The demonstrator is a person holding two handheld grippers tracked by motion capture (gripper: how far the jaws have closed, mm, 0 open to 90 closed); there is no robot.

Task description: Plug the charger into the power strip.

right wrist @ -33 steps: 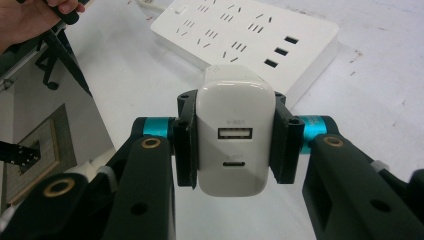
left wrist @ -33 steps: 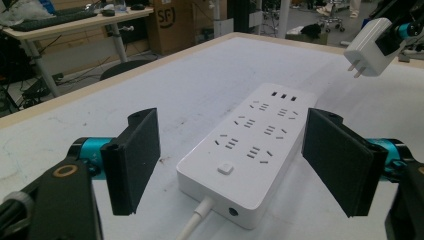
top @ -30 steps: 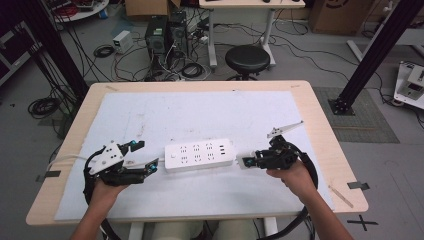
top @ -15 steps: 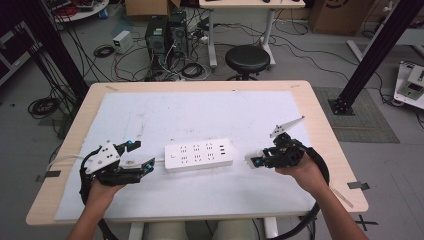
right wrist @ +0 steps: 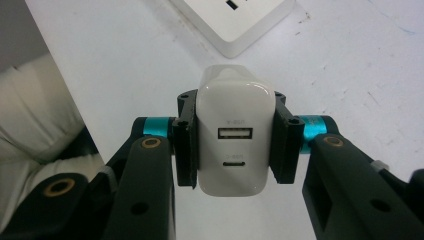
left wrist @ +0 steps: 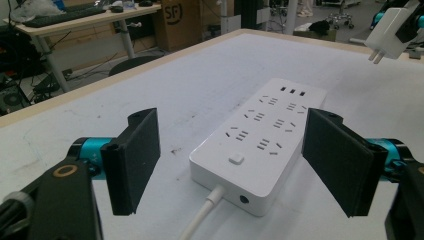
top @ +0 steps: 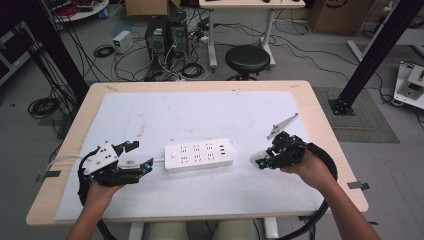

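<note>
White power strip [top: 199,155] at the centre of the table [top: 310,100]. Right gripper [top: 261,160], clenched on a white USB charger [right wrist: 232,135], is held just right of the strip. Left gripper [top: 140,156], jaws spread and empty, sits just left of the strip's corded end.

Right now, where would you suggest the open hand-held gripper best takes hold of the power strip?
Probably across its two long sides at the cord end, coming in level from the left hand-held gripper: the power strip lies flat, and its narrow width sits between those open jaws.
</note>
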